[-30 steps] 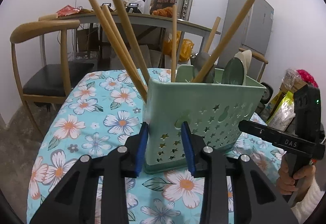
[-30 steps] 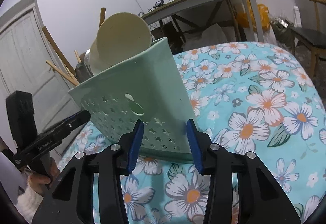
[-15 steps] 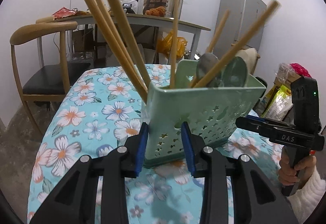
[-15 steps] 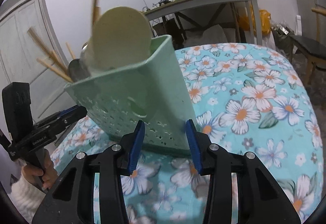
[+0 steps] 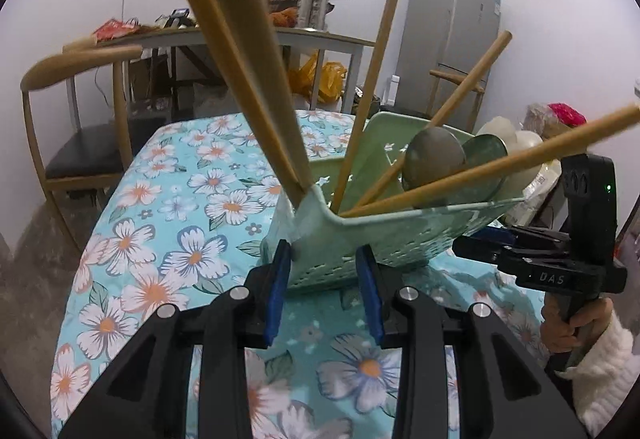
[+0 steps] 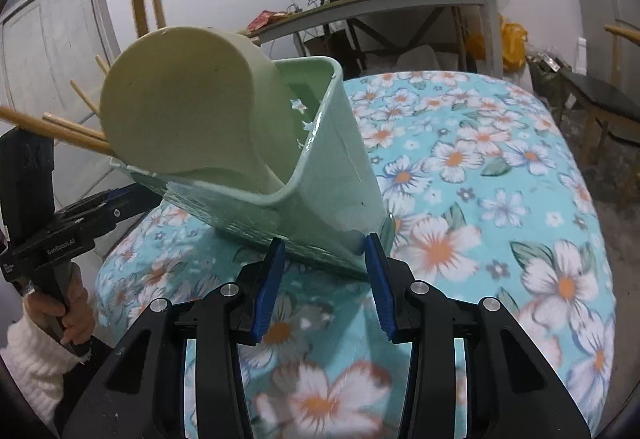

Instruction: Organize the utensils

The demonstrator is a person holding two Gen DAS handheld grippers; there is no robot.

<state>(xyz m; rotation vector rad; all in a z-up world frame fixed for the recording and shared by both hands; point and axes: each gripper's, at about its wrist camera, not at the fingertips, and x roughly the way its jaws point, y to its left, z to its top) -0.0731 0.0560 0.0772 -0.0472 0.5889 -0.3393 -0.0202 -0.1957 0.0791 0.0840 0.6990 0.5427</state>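
Gripping the green utensil caddy (image 5: pixel 404 239) at both ends, I've got it up off the bench (image 5: pixel 168 239) and tipped toward me. My left tongs (image 5: pixel 324 291) are clamped on one narrow end, blue pads pressed against the perforated wall near its base. My right tongs (image 6: pixel 326 279) are clamped on the opposite end (image 6: pixel 344 191), pads squeezing the smooth side wall low down. From the left wrist view I can see my right tongs (image 5: pixel 480 243) reaching in from the far side, with my hand (image 5: pixel 568 327) and a white sleeve (image 5: pixel 604 371) behind them.

Wooden chopsticks (image 5: pixel 256 67) fan out of the compartment nearest my left tongs, leaning steeply, two of them thick and close to the lens. Another chopstick (image 5: pixel 492 169) lies across the rim, pointing right. Spoons (image 5: pixel 434 159) sit in the far compartment, bowls up. From the right wrist view a big pale ladle (image 6: pixel 188 107) fills that end, leaning over the rim.

Below is the blue floral cloth on the bench, blurred under the caddy. Behind it stand a wooden chair (image 5: pixel 76 111), a cluttered side table (image 5: pixel 320 39) and a grey fridge (image 5: pixel 452 39).
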